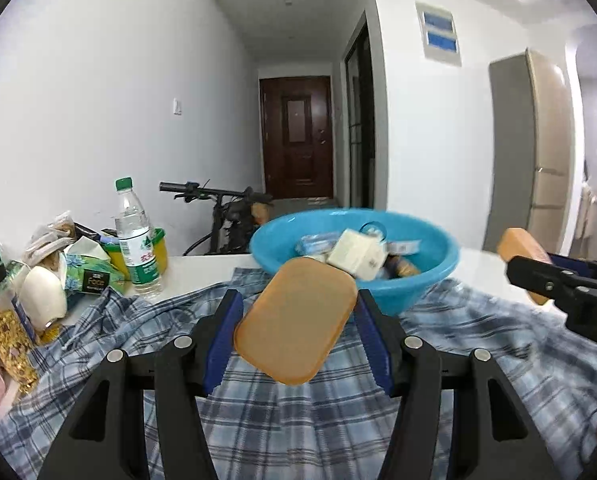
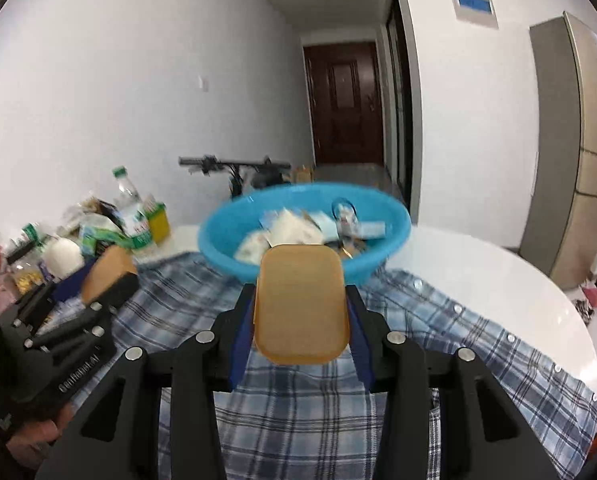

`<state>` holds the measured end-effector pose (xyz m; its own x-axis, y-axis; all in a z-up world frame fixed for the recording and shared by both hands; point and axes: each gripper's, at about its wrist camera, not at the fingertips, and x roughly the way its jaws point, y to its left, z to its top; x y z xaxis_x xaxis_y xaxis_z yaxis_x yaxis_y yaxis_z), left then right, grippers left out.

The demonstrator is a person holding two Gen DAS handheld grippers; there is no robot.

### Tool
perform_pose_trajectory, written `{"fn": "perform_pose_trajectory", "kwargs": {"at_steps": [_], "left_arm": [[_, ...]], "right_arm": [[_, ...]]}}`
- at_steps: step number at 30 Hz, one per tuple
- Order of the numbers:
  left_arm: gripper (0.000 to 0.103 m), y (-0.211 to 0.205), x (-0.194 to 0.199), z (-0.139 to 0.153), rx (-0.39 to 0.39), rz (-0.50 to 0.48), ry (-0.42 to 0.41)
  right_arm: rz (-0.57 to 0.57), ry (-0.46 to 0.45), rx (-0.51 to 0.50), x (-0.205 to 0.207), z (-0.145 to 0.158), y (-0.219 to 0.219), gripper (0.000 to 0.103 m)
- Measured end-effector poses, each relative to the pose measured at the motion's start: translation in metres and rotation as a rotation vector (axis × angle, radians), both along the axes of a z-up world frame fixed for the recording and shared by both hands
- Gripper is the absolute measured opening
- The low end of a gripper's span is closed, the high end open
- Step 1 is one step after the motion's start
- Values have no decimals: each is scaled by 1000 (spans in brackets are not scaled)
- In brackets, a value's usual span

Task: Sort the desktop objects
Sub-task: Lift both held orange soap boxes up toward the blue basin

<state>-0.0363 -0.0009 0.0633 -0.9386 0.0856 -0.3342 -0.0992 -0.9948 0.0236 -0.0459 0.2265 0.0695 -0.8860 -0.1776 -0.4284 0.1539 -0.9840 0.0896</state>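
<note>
At the bottom of each wrist view a black gripper with blue pads is clamped on an orange-tan tray-like piece with rounded corners: the left gripper (image 1: 298, 320) holds one tan piece (image 1: 296, 320) tilted, and the right gripper (image 2: 300, 314) holds a second tan piece (image 2: 300, 308) nearly square to the camera. Both pieces are held above a blue plaid shirt (image 1: 298, 412) spread over a white table (image 2: 498, 272). Just past the pieces, mid-frame, a blue basin (image 1: 418, 276) sits on the shirt's far edge, filled with small packets and a cream box (image 1: 356, 254). At centre left stand a water bottle (image 1: 134, 240), a tissue pack (image 1: 92, 276), a yellow tub (image 1: 160, 250) and a jar of grains (image 1: 2, 336). Behind the table leans a bicycle (image 1: 218, 208). Beyond it a white-walled hallway runs to a dark brown door (image 1: 296, 136) at upper centre, and a tall beige cabinet (image 2: 578, 140) is at right.
</note>
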Motion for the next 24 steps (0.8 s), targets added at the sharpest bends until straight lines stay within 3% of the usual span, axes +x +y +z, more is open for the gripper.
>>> {"fn": "perform_pose_trajectory", "kwargs": {"at_steps": [7,16,24], "left_arm": [[60,8,28,10,20,-32,59],[60,23,50,18,14,-65,90],[60,22,51,46,35,-65,106]], "right_arm": [[-2,114,38,35,16,-12,41],[9,134,29,57,15,-12,41],[5,161,26,53,28,-8,41]]}}
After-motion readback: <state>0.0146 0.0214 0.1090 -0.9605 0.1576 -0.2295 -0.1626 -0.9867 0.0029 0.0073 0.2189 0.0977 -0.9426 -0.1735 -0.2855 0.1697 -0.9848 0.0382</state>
